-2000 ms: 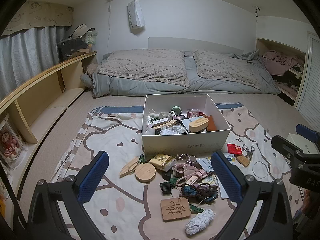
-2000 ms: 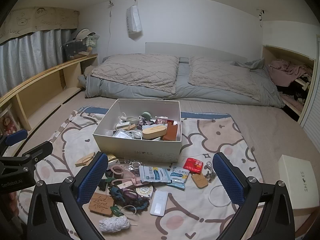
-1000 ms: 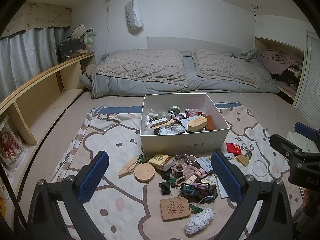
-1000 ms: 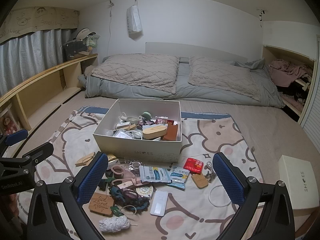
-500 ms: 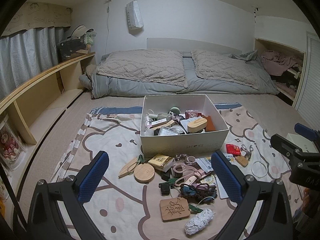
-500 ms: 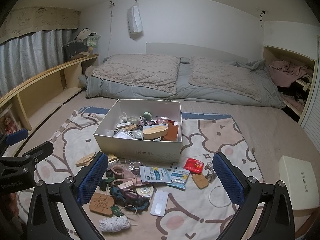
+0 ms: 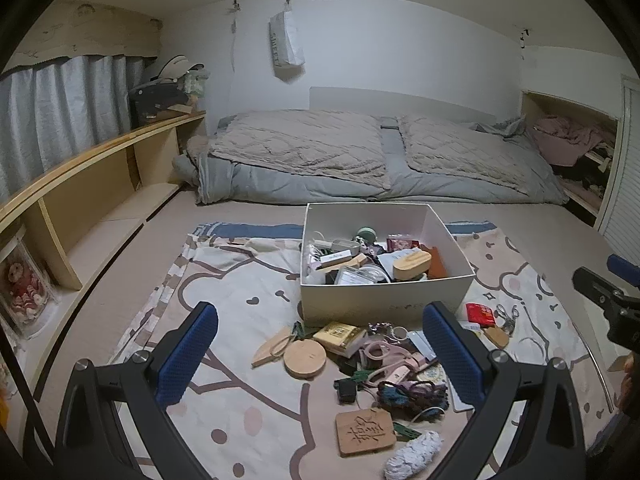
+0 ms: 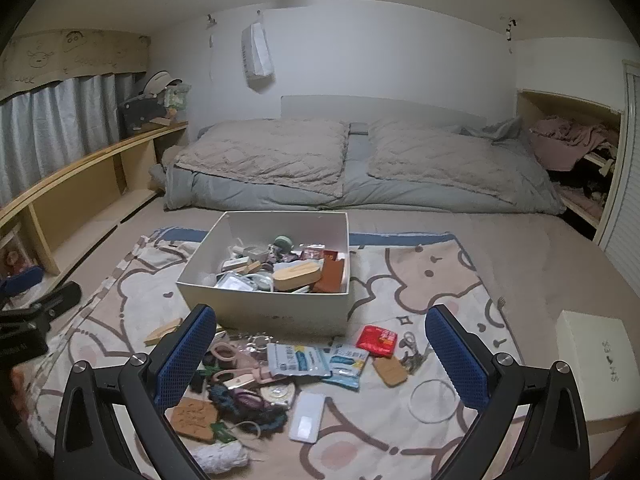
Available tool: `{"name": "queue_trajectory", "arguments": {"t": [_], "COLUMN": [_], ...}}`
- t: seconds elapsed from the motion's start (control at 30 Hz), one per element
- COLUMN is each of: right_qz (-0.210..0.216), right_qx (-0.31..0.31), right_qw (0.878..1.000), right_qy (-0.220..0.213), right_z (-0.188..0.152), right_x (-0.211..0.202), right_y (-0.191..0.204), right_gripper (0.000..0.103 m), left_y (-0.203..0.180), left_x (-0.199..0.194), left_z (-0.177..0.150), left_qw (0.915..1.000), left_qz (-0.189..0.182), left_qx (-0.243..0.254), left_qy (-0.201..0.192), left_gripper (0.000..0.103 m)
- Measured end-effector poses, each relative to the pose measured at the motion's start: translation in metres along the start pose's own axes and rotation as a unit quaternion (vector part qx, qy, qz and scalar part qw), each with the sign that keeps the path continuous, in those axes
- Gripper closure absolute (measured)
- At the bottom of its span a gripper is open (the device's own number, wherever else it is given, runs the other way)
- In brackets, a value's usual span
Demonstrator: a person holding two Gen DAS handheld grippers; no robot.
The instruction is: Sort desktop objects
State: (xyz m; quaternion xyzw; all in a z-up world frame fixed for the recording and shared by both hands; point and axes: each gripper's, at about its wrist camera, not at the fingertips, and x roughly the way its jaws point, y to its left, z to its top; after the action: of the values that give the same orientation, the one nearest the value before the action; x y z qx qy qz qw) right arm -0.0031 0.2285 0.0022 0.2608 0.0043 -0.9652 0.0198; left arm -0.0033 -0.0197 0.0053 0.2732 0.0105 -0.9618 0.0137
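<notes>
loose pile (image 8: 280,372) on the blanket (image 8: 440,280), at 6 o'clock of the white box (image 8: 264,304): soft packets, stiff wooden tags, light; likely pinch by edges. left tongs (image 7: 320,352) and right tongs (image 8: 320,354) both apart, empty, above the pile

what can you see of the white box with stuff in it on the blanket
The open white cardboard box sits lidless and upright on the cartoon-print blanket, beyond both open grippers. Faint lettering marks its front wall. It is about half full of small items, among them a wooden block and a brown pouch. Loose clutter lies against its front base.
</notes>
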Motion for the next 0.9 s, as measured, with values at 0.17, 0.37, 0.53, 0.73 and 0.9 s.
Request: {"name": "queue_trajectory", "arguments": {"t": [0.17, 0.37, 0.53, 0.73, 0.9], "right_qz": [0.000, -0.006, -0.001, 0.020, 0.057], "right_qx": [-0.005, -0.016, -0.033, -0.066, -0.099], "right_qw": [1.000, 1.000, 0.999, 0.998, 0.993], "right_qy": [-0.004, -0.003, -0.002, -0.001, 0.022], "right_z": [-0.003, -0.011, -0.019, -0.029, -0.042], "right_x": [0.007, 0.017, 0.023, 0.029, 0.042], "right_y": [-0.010, -0.022, -0.024, -0.017, -0.007], "right_gripper": [0.000, 0.000, 0.000, 0.000, 0.000], "left_y": [0.014, 0.028, 0.034, 0.039, 0.046], "left_x": [0.006, 0.016, 0.028, 0.046, 0.072], "left_z": [-0.003, -0.009, -0.017, -0.031, -0.049], "left_qw": [1.0000, 0.9999, 0.9999, 0.9998, 0.9989], "left_qz": [0.005, 0.007, 0.005, 0.000, -0.009], "left_qx": [-0.007, -0.008, 0.004, 0.017, 0.016], "left_qy": [-0.005, -0.011, -0.008, 0.003, 0.043], "left_gripper": [0.000, 0.000, 0.000, 0.000, 0.000]}}
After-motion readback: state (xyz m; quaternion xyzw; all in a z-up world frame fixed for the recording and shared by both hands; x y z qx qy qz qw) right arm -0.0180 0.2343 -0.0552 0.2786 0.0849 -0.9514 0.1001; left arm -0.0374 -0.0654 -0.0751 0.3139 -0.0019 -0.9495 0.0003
